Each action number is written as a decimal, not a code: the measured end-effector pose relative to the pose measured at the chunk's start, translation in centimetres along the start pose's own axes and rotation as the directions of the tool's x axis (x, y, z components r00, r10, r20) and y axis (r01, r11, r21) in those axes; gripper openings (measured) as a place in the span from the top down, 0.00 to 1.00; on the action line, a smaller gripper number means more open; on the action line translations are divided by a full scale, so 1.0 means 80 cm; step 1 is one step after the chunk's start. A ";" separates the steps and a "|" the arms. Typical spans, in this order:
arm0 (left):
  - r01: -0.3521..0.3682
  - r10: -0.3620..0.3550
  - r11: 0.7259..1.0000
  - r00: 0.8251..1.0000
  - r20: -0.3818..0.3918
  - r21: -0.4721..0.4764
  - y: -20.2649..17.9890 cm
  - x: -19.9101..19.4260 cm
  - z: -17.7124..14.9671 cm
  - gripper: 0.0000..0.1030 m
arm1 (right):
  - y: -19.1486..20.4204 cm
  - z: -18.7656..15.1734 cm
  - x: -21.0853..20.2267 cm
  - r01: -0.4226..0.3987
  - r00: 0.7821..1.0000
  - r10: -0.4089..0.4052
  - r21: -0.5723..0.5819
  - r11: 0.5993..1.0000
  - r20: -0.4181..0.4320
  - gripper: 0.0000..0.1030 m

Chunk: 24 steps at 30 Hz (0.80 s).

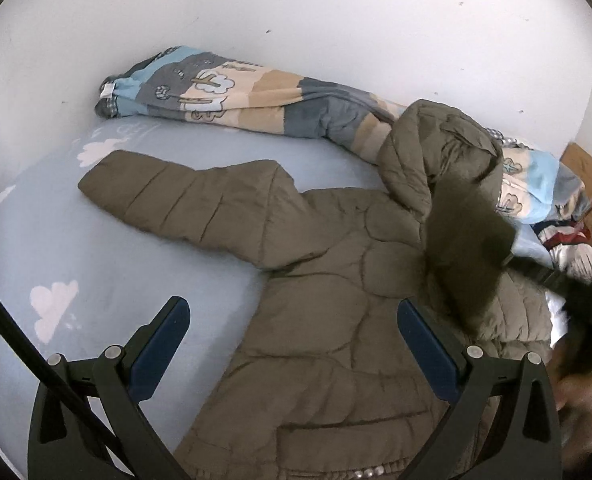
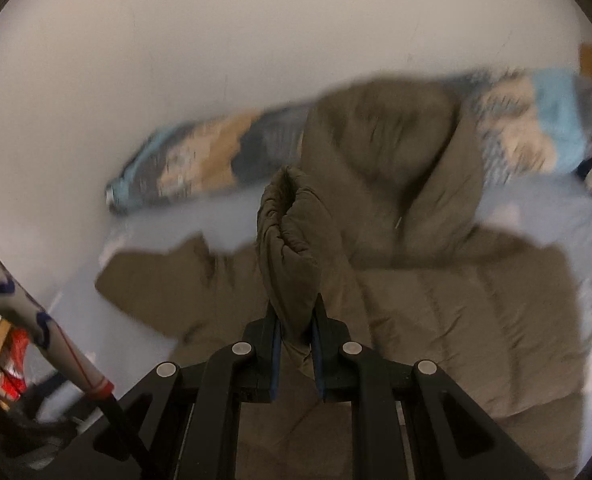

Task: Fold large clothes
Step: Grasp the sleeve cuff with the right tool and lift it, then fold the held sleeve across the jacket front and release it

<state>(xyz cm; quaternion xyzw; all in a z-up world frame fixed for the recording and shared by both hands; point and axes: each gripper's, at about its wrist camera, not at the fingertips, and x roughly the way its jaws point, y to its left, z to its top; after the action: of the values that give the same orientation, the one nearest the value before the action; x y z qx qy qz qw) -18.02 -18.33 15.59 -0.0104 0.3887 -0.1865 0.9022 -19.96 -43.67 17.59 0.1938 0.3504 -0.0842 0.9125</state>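
Left wrist view: the left gripper (image 1: 293, 344) is seen with its jaws spread wide and nothing held between them, the blue pads (image 1: 161, 350) poised over the olive puffer jacket (image 1: 324, 320), which is spread back-up on the pale blue sheet (image 1: 95, 248). Ahead and to the left of this tool one sleeve (image 1: 175, 200) is laid out flat; ahead and to the right a raised, blurred length of the jacket is seen by the hood (image 1: 436, 152). Beyond that, a rolled patterned quilt (image 1: 223, 92) is set along the white wall (image 1: 296, 8). In the right wrist view, the right gripper (image 2: 296, 340) is closed on a puffy fold of the jacket, which is pinched between its pads and stands up just ahead of them; farther ahead the jacket's body and hood are spread, with the quilt behind, all blurred.
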 end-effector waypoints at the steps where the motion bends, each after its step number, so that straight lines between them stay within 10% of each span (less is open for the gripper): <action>1: -0.003 0.003 1.000 1.000 0.000 -0.002 0.001 0.001 0.001 0.00 | 0.001 -0.012 0.021 -0.009 0.999 0.009 0.003 1.000 -0.036 0.86; 6: -0.006 0.006 1.000 1.000 -0.009 -0.011 -0.003 0.012 0.005 0.00 | 0.014 -0.044 0.066 -0.078 0.991 0.079 0.010 0.997 -0.112 0.83; 10: -0.006 0.005 1.000 1.000 -0.012 -0.018 -0.005 0.021 0.009 0.00 | 0.023 -0.058 0.072 -0.181 0.970 0.186 0.041 0.983 -0.159 0.52; 15: 0.018 -0.019 1.000 0.999 -0.046 -0.020 -0.016 0.039 0.010 0.00 | 0.013 -0.034 0.018 -0.228 0.971 0.231 0.049 0.973 -0.068 0.44; 20: 0.026 -0.023 0.999 0.997 -0.071 0.047 -0.046 0.060 0.004 0.00 | -0.072 0.001 -0.025 0.015 0.999 -0.019 0.131 0.991 0.029 0.44; 24: 0.065 -0.060 0.995 0.996 -0.060 0.079 -0.068 0.064 0.007 0.00 | -0.174 0.003 -0.037 0.225 0.973 -0.231 0.237 0.945 -0.006 0.45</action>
<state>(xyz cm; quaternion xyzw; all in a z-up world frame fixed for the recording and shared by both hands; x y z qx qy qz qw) -16.23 -25.22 13.29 0.0193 0.4063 -0.2304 0.8840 -26.03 -56.42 15.61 0.2580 0.3478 -0.2323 0.8709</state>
